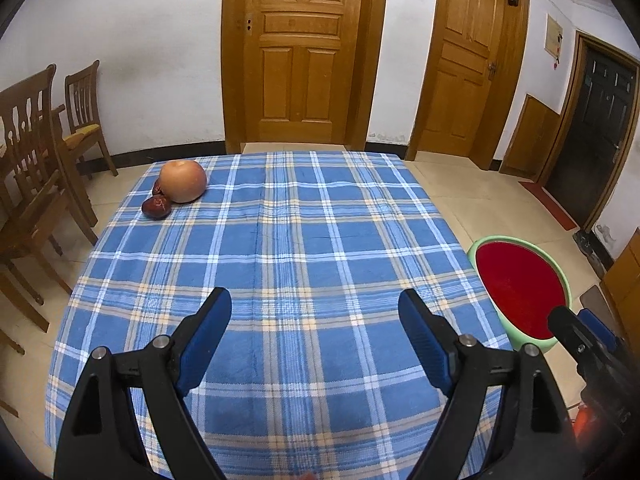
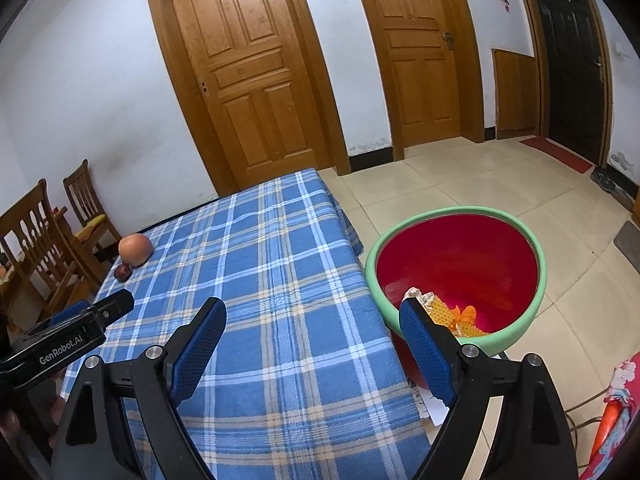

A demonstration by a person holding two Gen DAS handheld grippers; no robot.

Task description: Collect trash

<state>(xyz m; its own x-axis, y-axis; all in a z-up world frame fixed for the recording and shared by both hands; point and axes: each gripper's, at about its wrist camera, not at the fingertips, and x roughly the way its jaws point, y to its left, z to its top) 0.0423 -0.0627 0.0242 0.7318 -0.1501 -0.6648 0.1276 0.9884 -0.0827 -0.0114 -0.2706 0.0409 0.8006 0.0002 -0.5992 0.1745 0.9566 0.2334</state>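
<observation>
A green-rimmed bin with a red inside (image 2: pixel 460 264) stands on the floor to the right of the table; crumpled yellow and orange wrappers (image 2: pixel 448 312) lie at its bottom. The same bin (image 1: pixel 520 288) shows in the left wrist view. My left gripper (image 1: pixel 316 320) hovers open over the blue plaid tablecloth (image 1: pixel 280 240), nothing between its fingers. My right gripper (image 2: pixel 314 328) is open and empty over the table's right edge, its right finger in front of the bin. An apple (image 1: pixel 183 181) and two red dates (image 1: pixel 157 207) rest at the table's far left corner.
Wooden chairs (image 1: pixel 36 160) stand left of the table. Closed wooden doors (image 1: pixel 300 52) line the far wall, with tiled floor (image 2: pixel 500 188) beyond the bin. Papers (image 2: pixel 432 404) lie on the floor under the table edge. A colourful bag (image 2: pixel 616 412) sits at the lower right.
</observation>
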